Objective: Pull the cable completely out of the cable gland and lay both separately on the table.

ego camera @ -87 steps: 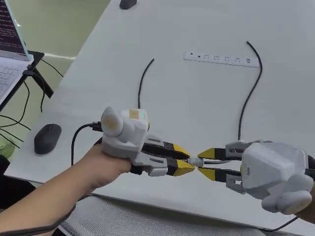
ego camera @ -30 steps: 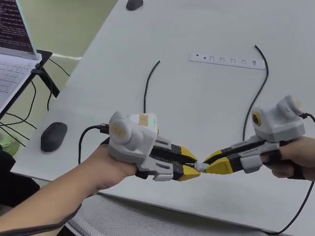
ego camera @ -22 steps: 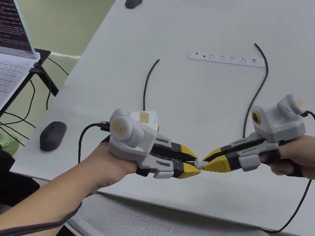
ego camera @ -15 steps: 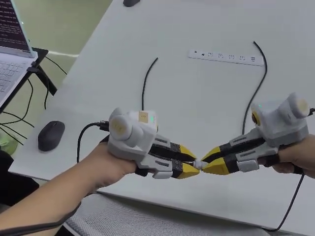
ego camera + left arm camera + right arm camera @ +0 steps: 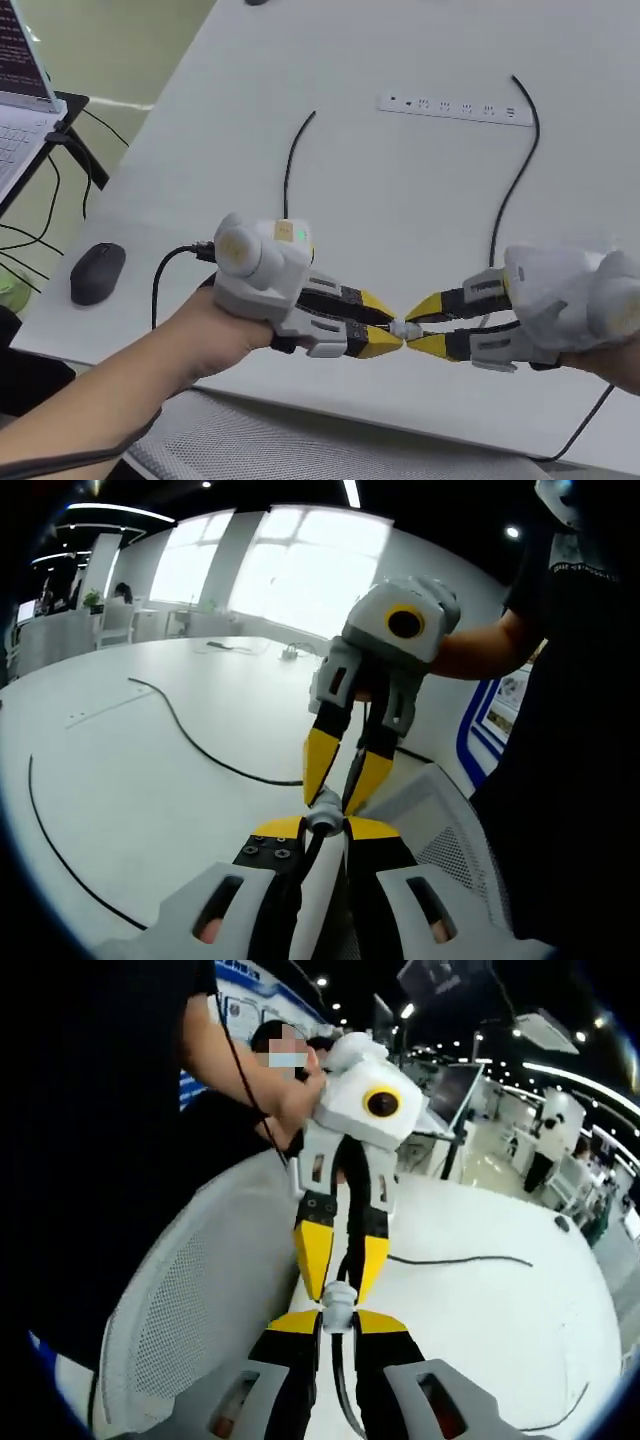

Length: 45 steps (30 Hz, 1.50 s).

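A small grey cable gland hangs above the table's near edge, between two grippers that meet tip to tip. My left gripper is shut on the cable gland, whose body sits at its yellow tips. My right gripper comes in from the right, level, and is shut on the thin black cable right beside the gland. In the right gripper view the cable runs back between the right gripper's own jaws, with the gland just ahead. The cable's far end is hidden.
On the white table lie two loose black cables and a white power strip at the back. A black mouse and a laptop are at the left. A mesh chair sits below the near edge.
My right gripper has rolled and dropped, so it now lies level instead of slanting down from the upper right. The gland stays between the tips. My left gripper has hardly moved.
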Tool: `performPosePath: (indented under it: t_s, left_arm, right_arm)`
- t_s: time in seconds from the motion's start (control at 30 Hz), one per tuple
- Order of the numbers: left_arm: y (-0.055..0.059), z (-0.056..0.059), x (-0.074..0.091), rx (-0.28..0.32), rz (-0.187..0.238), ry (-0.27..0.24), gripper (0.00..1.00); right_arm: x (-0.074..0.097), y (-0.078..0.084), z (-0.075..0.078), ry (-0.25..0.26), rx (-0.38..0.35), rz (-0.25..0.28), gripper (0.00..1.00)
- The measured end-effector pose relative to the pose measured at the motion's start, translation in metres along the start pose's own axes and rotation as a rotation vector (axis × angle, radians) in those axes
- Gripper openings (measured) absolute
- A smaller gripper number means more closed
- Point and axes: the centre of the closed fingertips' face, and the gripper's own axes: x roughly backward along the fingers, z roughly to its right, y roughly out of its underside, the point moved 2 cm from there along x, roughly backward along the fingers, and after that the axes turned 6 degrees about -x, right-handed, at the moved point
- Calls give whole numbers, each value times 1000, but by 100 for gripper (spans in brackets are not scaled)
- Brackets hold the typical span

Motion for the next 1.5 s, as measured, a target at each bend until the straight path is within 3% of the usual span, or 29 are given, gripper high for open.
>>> performPosePath:
  t_s: [0.13, 0.3, 0.5, 0.73, 1.07, 1.2, 1.27, 1.33, 1.43, 1.5]
  left_arm:
    - [-3, -2, 1, 29, 21, -4, 15]
    - [-4, -3, 1, 53, 33, -5, 15]
    - [-5, -6, 2, 63, 34, -11, 15]
    - [-3, -5, 2, 60, 23, -11, 15]
    - [-5, -6, 3, 16, 27, -25, 15]
    - [-6, -6, 4, 4, 27, -28, 15]
    - [-7, -8, 4, -14, 25, -35, 15]
    - [-9, -11, 6, -21, 28, -44, 15]
    - [-12, -13, 8, -37, 36, -50, 15]
    - [-12, -13, 10, -58, 30, -50, 15]
  right_arm:
    - [1, -1, 1, 108, 90, -23, 7]
    - [0, -1, 1, 192, 184, -43, 7]
    - [-1, 0, 3, 231, 220, -37, 8]
    - [-3, 0, 3, 226, 198, -43, 8]
    - [-1, -1, 6, 221, 112, -18, 9]
    - [1, -2, 10, 233, 69, -7, 14]
    - [2, -3, 9, 223, 10, 15, 16]
    - [5, -5, 13, 247, -20, 30, 18]
    - [10, -3, 16, 278, -190, 62, 21]
    - [13, -4, 19, 306, -230, 87, 20]
